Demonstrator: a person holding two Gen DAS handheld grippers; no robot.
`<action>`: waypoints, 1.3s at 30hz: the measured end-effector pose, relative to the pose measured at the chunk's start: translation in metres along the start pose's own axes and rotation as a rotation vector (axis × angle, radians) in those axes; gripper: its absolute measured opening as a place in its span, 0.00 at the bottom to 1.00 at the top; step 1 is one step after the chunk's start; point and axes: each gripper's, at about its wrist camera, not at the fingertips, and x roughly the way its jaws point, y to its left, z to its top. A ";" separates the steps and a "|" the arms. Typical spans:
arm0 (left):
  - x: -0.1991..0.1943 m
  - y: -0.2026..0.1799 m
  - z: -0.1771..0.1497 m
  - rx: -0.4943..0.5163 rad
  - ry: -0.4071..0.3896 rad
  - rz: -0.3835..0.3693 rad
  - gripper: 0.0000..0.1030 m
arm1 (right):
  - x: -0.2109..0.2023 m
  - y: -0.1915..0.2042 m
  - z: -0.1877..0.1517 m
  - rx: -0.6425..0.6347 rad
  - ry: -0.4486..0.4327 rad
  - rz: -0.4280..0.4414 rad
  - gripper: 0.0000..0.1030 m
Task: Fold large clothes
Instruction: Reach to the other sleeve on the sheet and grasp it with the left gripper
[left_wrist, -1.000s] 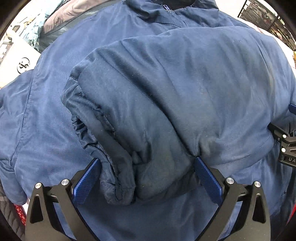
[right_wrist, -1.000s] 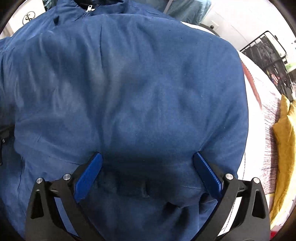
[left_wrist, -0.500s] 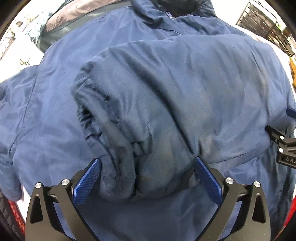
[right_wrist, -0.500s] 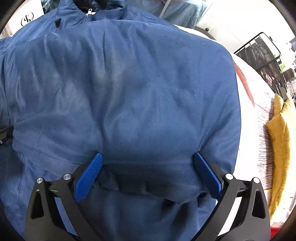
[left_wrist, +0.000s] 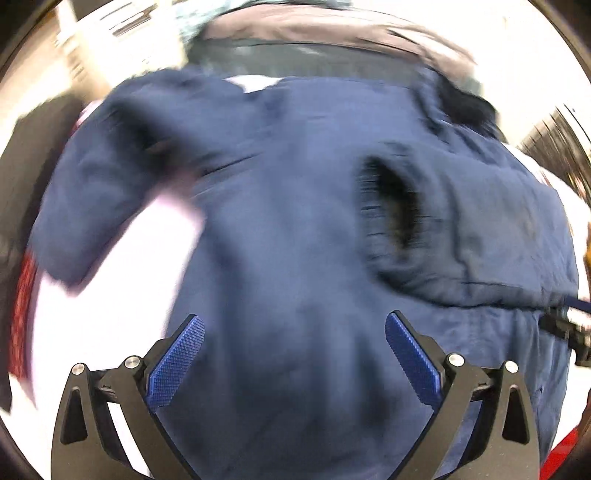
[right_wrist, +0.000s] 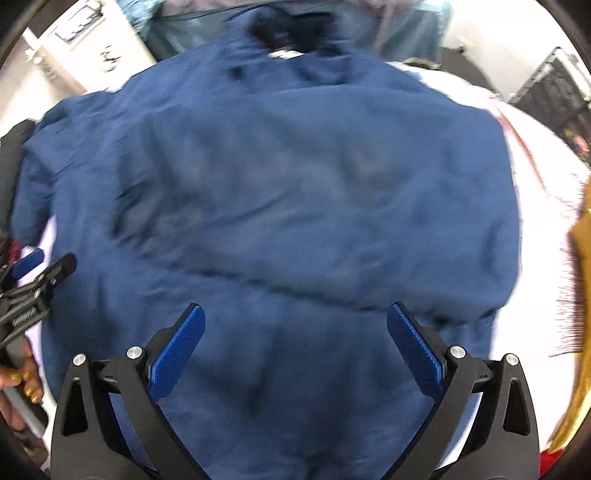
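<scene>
Grippers poised above a navy jacket (left_wrist: 295, 229), both views blurred by motion. In the left wrist view the left gripper (left_wrist: 294, 363) occupies the lower centre of the frame, its blue pads (left_wrist: 177, 360) spread wide apart with nothing between them; jacket cloth lies beyond and below the gap. The jacket fills most of this frame, spread on a white surface (left_wrist: 110, 295). One sleeve (left_wrist: 96, 192) reaches toward the upper left, and the other sleeve lies folded across the body, its dark cuff opening (left_wrist: 391, 206) right of centre. At the right edge a dark piece of the other tool is cut off by the frame.

In the right wrist view the right gripper (right_wrist: 294, 363) sits likewise at lower centre, pads (right_wrist: 415, 349) spread apart and holding nothing, over the jacket's lower part. The collar (right_wrist: 291, 33) lies at the top centre. At the left edge the left gripper appears from the side, with fingers (right_wrist: 22, 380) of the person's hand on its handle, partly cropped. A mustard-yellow cloth (right_wrist: 580, 332) is cut off at the right edge. Other garments (left_wrist: 325, 40) at the top of the left view are too smeared to identify.
</scene>
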 end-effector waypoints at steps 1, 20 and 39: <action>0.000 0.016 -0.004 -0.043 0.008 0.008 0.94 | 0.001 0.009 -0.003 -0.017 0.009 0.017 0.95; -0.016 0.250 -0.046 -0.536 0.011 0.203 0.94 | -0.002 0.114 -0.057 -0.279 0.098 0.062 0.95; 0.052 0.257 0.063 -0.449 0.004 0.077 0.43 | 0.005 0.096 -0.071 -0.208 0.138 0.021 0.95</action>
